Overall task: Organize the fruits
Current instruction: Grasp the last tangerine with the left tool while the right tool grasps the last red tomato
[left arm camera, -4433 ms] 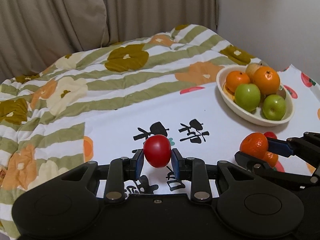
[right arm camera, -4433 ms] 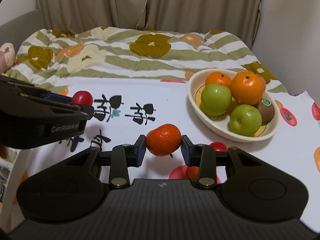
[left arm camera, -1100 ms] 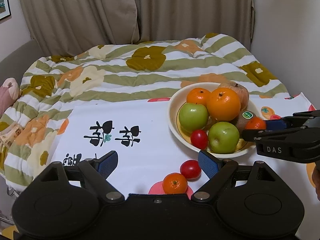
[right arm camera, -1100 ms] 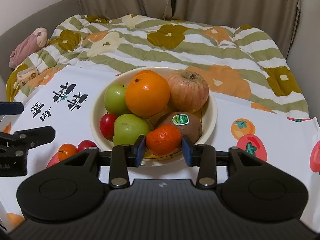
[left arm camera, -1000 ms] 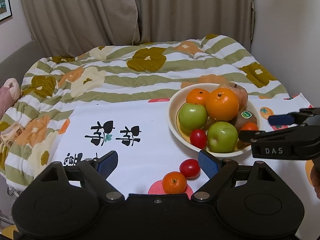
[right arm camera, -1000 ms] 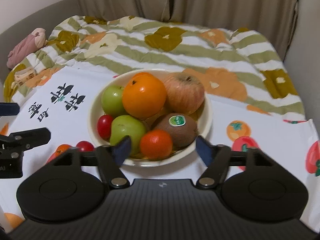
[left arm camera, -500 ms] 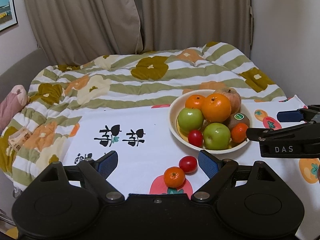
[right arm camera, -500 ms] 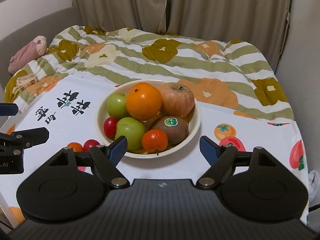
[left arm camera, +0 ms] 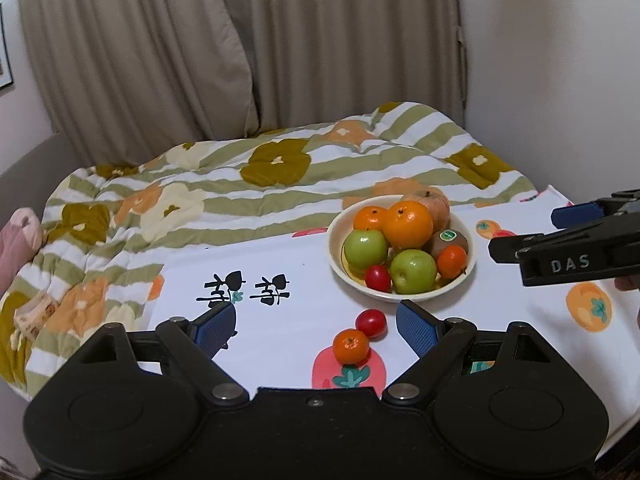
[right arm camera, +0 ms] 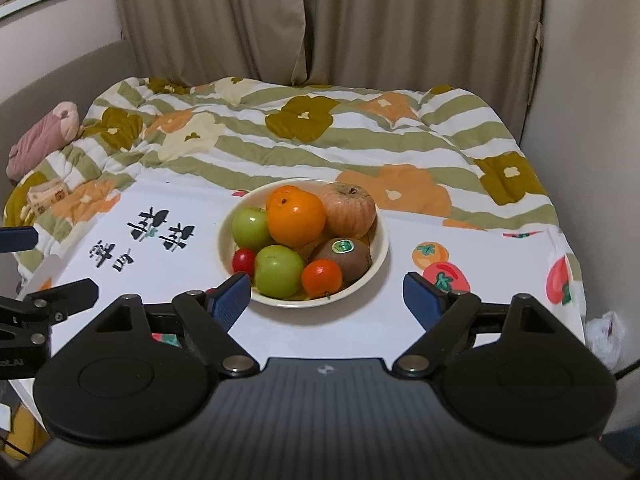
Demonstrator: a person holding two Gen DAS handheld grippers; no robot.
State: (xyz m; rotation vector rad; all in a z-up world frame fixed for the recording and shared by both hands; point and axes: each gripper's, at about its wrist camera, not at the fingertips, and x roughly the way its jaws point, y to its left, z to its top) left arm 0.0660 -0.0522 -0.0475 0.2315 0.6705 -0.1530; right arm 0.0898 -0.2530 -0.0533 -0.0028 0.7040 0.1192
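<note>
A cream bowl (left arm camera: 472, 266) (right arm camera: 382, 258) on the white printed cloth holds two green apples, oranges, a reddish apple, a kiwi, a small mandarin (right arm camera: 321, 278) and a red tomato (left arm camera: 377, 277). On the cloth in front of it lie a loose mandarin (left arm camera: 351, 346) and a red tomato (left arm camera: 371, 323). My left gripper (left arm camera: 316, 330) is open and empty, pulled back above the cloth with the two loose fruits between its fingers' lines. My right gripper (right arm camera: 326, 300) is open and empty, back from the bowl; it also shows at the right of the left wrist view (left arm camera: 568, 236).
A green-striped floral quilt (left arm camera: 280, 176) covers the bed behind the cloth. A pink plush (right arm camera: 44, 140) lies at the far left. Beige curtains hang behind, a wall stands on the right. A white bag (right arm camera: 606, 336) lies off the cloth's right edge.
My right gripper opened and left the small mandarin in the bowl by the kiwi. Both grippers have since drawn back and up, so the bowl looks smaller.
</note>
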